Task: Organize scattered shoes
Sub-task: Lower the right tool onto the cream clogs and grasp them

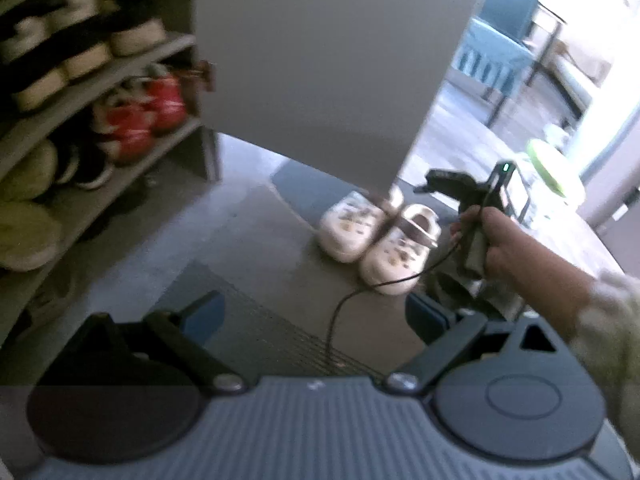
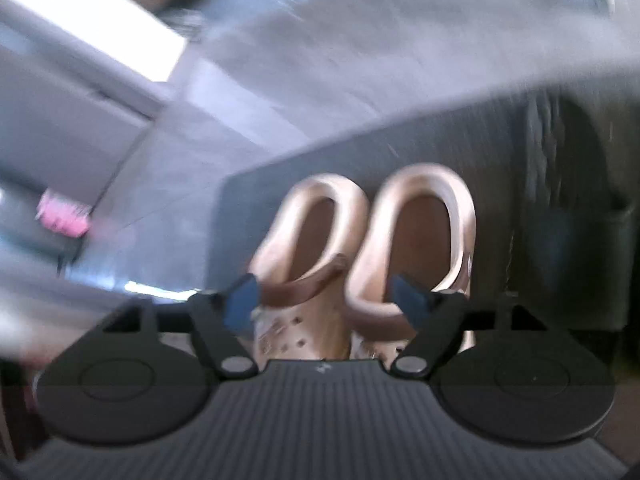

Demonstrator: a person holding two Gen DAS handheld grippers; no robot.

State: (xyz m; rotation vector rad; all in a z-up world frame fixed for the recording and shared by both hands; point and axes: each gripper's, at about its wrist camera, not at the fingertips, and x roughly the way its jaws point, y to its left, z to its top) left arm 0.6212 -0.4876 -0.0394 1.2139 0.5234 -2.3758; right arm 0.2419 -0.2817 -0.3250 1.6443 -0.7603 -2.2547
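A pair of white clogs [image 1: 374, 236] with small charms stands side by side on the floor, just below the corner of a grey cabinet door [image 1: 312, 60]. My left gripper [image 1: 316, 316] is open and empty, low over the floor and short of the clogs. A person's hand [image 1: 504, 240] holds the other tool just right of the pair. In the right wrist view, the right gripper [image 2: 326, 300] is open right over the clogs [image 2: 312, 240], heels pointing away. Its blue pads [image 2: 240, 302] straddle the inner sides of the two shoes. The view is too blurred to show contact.
An open shoe rack [image 1: 132, 76] on the left holds red sneakers [image 1: 144, 120], black-and-white shoes and pale slippers. A ribbed dark mat [image 1: 256, 320] lies under the left gripper. A blue chair [image 1: 492, 56] and a green object [image 1: 548, 164] stand beyond the door.
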